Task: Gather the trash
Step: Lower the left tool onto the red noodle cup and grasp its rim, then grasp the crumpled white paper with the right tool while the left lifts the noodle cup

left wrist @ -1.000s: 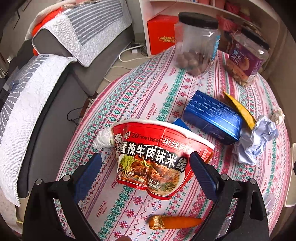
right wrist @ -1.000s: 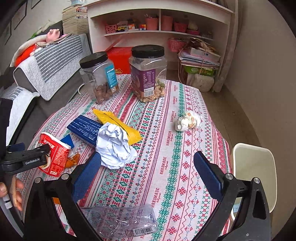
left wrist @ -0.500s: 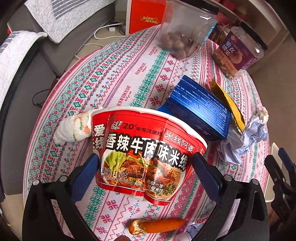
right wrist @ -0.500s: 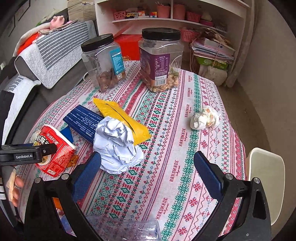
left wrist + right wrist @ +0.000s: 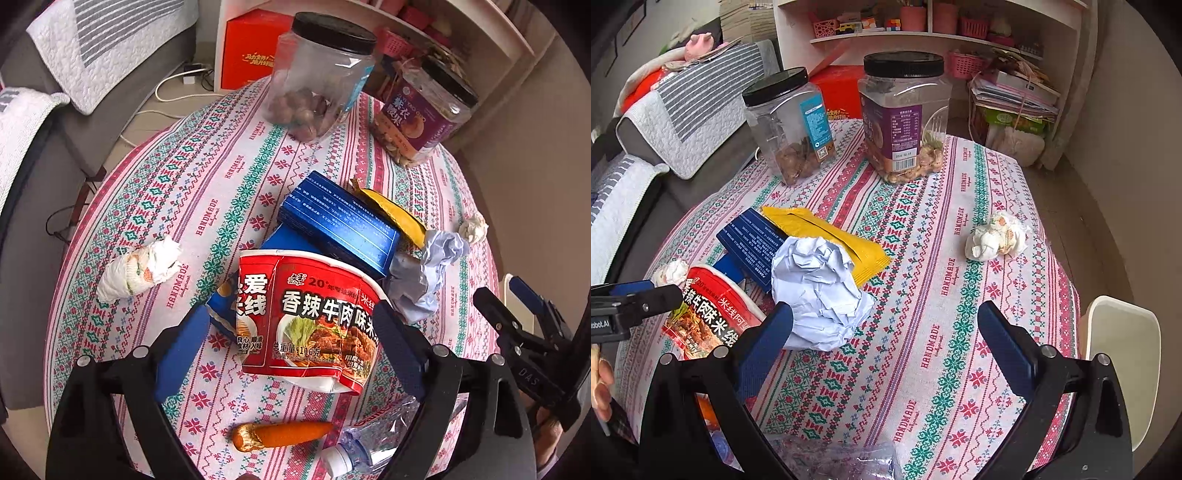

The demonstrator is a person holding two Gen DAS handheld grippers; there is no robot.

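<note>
Several bits of rubbish lie scattered over the patterned tabletop (image 5: 229,177), and the pickup is on. Far left, a balled-up tissue (image 5: 140,269) sits on its own, well apart from the main heap. Moving in, the left gripper (image 5: 291,350) is angled steeply down over the red noodle cup (image 5: 310,321), which lies tipped on its side so its printed wall faces the camera. The jaws straddle it and are closing. The right pad looks to be touching the cup's wall, but the left pad stands off it with a blue wrapper (image 5: 221,310) between, so I'd call this not yet a grip. A cup that crumpled should fold in easily.

Just below, an orange sausage stick (image 5: 280,434) and a squashed clear bottle (image 5: 373,439) wait near the table edge. Behind the cup, a blue box (image 5: 340,225) leans over a yellow packet (image 5: 395,212), with crumpled paper (image 5: 820,295) right beside them.

Over to the right gripper (image 5: 886,347): jaws spread wide, nothing between them, the paper ball just past the left finger. It looks lined up for that next. Further right, a second tissue wad (image 5: 995,236) lies alone. The two snack jars (image 5: 905,114) at the back stand upright and lidded, likely not trash.
</note>
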